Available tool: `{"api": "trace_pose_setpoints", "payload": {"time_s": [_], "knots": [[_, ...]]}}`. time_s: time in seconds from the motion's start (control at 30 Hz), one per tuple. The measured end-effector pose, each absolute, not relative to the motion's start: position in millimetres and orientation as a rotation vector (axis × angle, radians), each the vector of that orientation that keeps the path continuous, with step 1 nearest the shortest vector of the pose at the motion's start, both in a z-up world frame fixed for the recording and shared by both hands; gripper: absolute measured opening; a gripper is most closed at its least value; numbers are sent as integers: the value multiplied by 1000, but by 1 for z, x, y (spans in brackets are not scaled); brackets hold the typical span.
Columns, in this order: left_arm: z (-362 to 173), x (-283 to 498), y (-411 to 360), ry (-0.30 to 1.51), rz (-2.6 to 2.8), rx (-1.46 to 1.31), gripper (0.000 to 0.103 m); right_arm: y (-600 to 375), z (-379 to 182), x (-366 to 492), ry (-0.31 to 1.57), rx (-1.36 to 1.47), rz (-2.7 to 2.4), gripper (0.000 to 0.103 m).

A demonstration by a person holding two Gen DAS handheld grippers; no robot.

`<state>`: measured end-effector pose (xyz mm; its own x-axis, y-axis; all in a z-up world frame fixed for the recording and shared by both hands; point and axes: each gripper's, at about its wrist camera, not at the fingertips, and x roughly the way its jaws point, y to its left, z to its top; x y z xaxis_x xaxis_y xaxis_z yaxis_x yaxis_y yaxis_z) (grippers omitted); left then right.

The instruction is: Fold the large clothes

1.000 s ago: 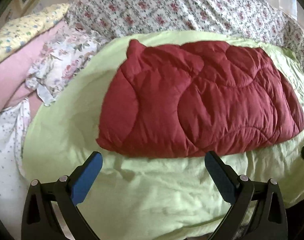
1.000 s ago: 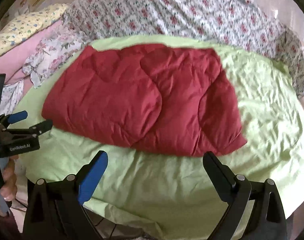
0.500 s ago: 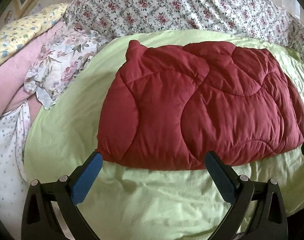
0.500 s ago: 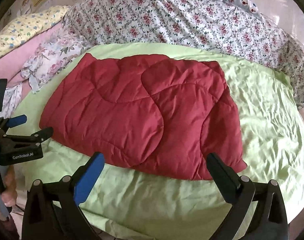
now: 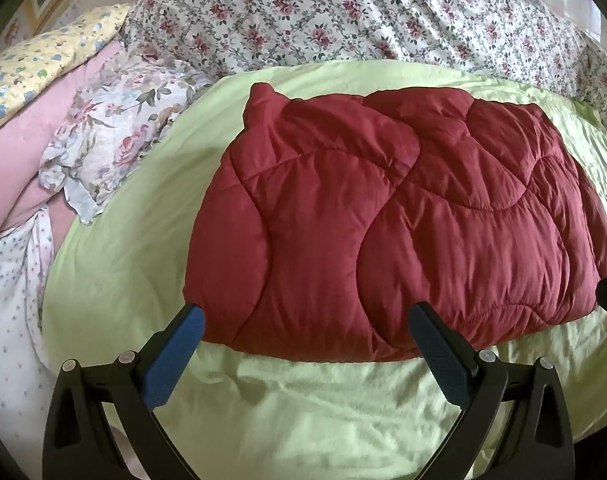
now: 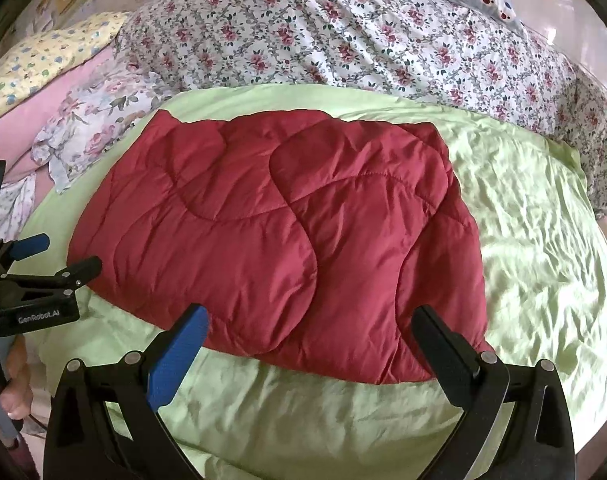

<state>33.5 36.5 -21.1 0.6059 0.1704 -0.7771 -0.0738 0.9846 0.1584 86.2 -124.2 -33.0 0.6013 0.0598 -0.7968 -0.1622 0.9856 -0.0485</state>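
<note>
The left gripper point(image 5: 305, 316) has its jaws wide apart, with nothing between them. Its left finger has a blue pad point(image 5: 175, 354) on the inner side, and its right finger point(image 5: 439, 350) looks dark. The right gripper point(image 6: 309, 318) is in the same state: jaws spread wide and empty, with one blue pad point(image 6: 179, 354) on its left finger. Both grippers are level and point forward, side by side. From the right wrist view, the left gripper shows at the left edge, and a hand point(image 6: 17, 390) holds its handle from below, fingers wrapped around it.
</note>
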Motion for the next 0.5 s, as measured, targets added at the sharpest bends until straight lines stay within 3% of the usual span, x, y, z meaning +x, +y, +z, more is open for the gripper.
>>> {"api": "trace_pose_setpoints", "payload": {"time_s": [0.5], "knots": [[-20,43,36,911,158,108,102,-124,-30,98,922,-124,134,102]]}}
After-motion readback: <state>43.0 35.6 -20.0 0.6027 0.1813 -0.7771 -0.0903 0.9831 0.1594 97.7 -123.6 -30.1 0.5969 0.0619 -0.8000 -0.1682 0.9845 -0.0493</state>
